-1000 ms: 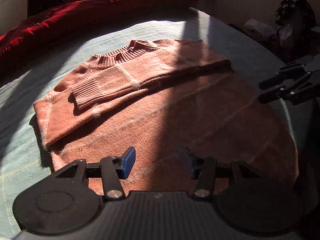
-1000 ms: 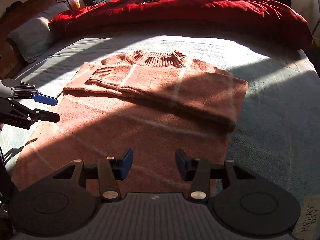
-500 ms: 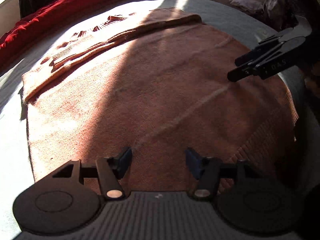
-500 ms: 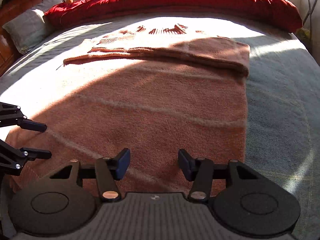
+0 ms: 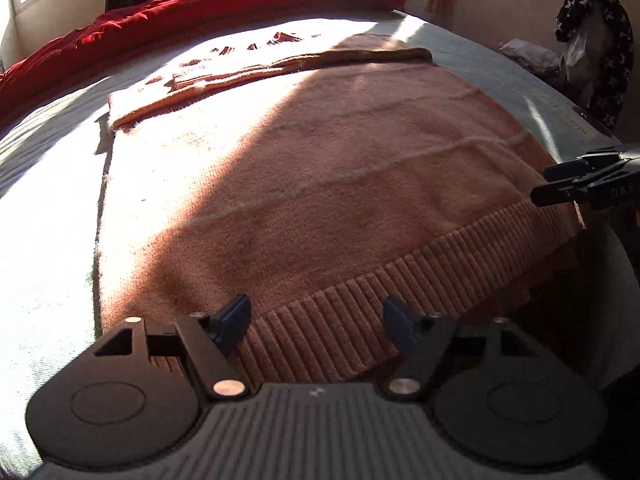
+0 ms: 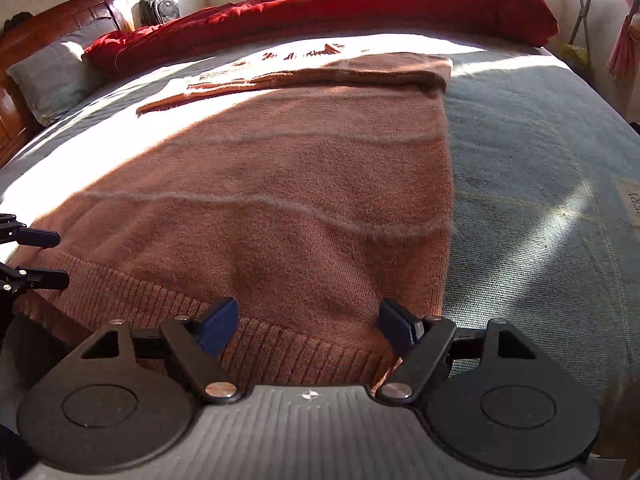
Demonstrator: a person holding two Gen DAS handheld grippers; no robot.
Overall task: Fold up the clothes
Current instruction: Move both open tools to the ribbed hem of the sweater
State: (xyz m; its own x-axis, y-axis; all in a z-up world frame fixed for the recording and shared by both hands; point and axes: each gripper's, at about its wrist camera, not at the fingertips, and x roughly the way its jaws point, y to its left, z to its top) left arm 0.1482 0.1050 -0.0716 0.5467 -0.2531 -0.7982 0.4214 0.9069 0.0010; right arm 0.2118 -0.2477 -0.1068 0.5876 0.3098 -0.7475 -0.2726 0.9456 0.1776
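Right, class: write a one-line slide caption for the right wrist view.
Right gripper, jaws opening, over the ribbed hem of a sweater spread on the bed.

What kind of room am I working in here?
Most likely a bedroom: the sweater lies on a bed with a wooden headboard, a grey pillow and a red duvet bunched at the far side.
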